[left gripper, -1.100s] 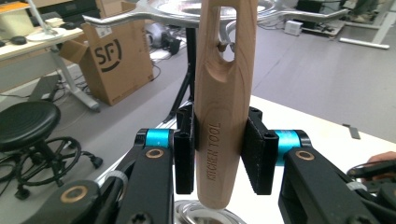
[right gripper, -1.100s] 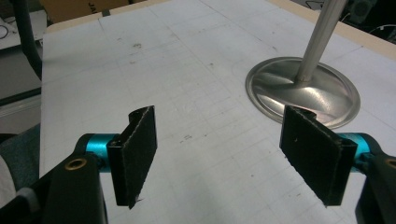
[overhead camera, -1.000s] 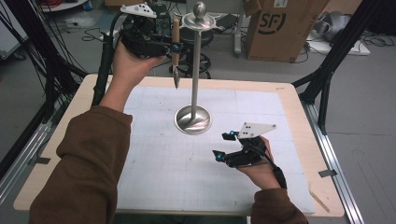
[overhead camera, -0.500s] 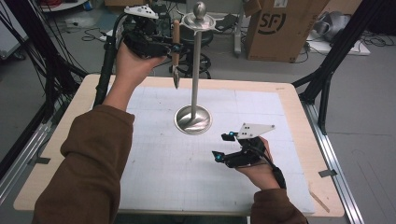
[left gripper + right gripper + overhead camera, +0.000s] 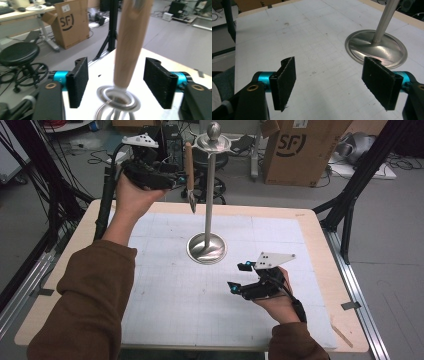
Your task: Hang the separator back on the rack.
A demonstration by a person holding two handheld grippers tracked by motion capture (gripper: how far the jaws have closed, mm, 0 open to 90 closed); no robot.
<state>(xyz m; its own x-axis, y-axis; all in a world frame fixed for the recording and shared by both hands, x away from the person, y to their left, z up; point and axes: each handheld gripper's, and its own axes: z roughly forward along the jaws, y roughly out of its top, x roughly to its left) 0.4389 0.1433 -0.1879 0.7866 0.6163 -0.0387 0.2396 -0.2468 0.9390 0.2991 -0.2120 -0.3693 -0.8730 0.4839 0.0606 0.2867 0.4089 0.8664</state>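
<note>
I observe a wooden-handled whisk (image 5: 190, 175) hanging beside the metal stand (image 5: 207, 245), long axis vertical, handle up and wire head pointing down. My left gripper (image 5: 172, 179), raised high, has its jaws spread on either side of the handle, not touching. My right gripper (image 5: 240, 277) sits low over the white mat (image 5: 165, 290), jaws released and empty.

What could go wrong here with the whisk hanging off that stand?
The left gripper is open around the whisk handle without touching it, so if the hang is shallow, a bump from a pad could knock the whisk down onto the table. The stand is tall on a small round base and could tip if nudged near the top. The right gripper sits open, away from the base, so it isn't steadying anything.
</note>
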